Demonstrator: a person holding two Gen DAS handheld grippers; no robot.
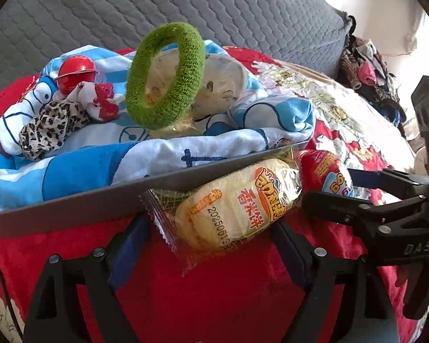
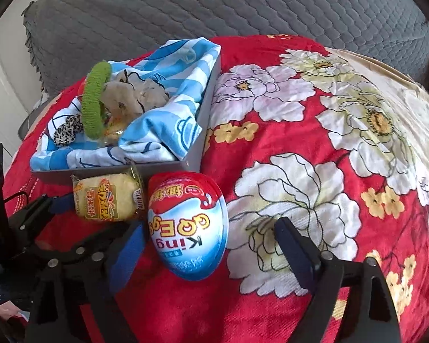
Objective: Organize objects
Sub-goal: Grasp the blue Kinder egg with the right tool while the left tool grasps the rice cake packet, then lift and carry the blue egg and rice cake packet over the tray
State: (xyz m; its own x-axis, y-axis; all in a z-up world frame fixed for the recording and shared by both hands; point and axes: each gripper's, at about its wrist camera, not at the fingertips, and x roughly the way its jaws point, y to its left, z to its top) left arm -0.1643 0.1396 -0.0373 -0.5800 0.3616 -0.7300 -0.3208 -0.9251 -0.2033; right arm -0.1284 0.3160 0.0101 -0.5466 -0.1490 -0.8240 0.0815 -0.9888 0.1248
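My left gripper (image 1: 211, 243) is spread wide around the rice cracker packet (image 1: 231, 205), pads not pressing it. The packet lies on the red floral blanket (image 2: 300, 148), touching the near wall of the grey box (image 2: 198, 145). My right gripper (image 2: 211, 257) is spread too, straddling the King egg (image 2: 188, 225) just right of the packet, pads clear of it.

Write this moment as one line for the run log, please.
left tool: open, around rice cracker pack | right tool: open, around egg toy | both items outside grey box
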